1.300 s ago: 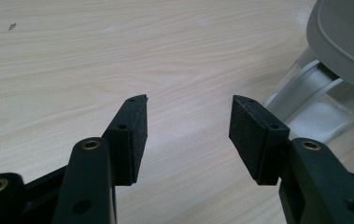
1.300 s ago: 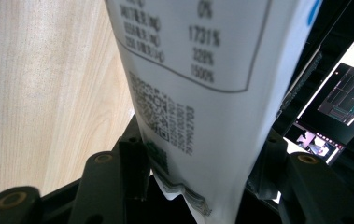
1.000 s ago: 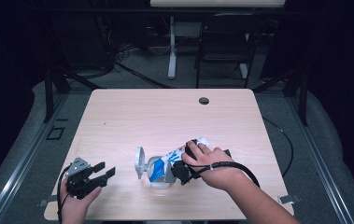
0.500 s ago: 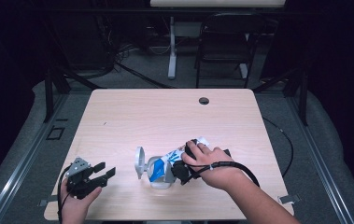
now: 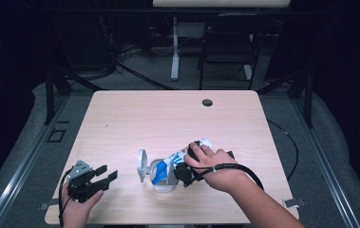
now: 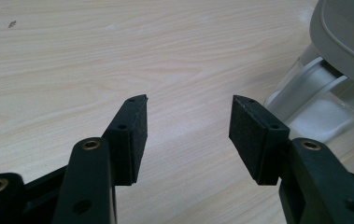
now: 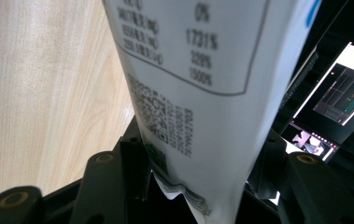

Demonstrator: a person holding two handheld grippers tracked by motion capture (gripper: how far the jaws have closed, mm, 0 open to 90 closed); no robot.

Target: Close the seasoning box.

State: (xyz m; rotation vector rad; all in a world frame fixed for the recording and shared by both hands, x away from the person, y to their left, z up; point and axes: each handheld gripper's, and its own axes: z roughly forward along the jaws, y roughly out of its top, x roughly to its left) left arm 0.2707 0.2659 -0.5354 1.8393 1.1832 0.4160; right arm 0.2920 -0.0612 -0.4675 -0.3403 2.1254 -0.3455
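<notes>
From the high view, the right gripper (image 5: 181,172) held a white-and-blue pouch (image 5: 180,159) tipped toward a clear container (image 5: 161,176) with a grey lid (image 5: 142,165) swung open at its left, both near the front middle of the wooden table (image 5: 168,118); the left gripper (image 5: 105,175) rested at the front left, apart from the container, its jaws spread with nothing between them; a dark round hole (image 5: 207,102) sat near the table's far edge. The step in hand looked like pouring the pouch's contents into the container; whether anything flowed could not be told.

In the left gripper view, the left gripper (image 6: 188,123) stood wide over bare wood; the container (image 6: 315,98) and its lid (image 6: 347,37) showed at the right edge, close but not touched.

In the right gripper view, the right gripper (image 7: 198,186) pinched the pouch (image 7: 202,93) at its crimped end, the jaws fairly wide around it; the panel bore a table with "0%", "1731%", "328%" and "1500%", a QR-like code below it, and small print too blurred to read; no brand could be made out; a lit screen (image 7: 338,98) glowed in the dark beyond.

The next move would likely call for holding the tilt steady over the mouth, then righting the pouch; the free tool might steady the container.
</notes>
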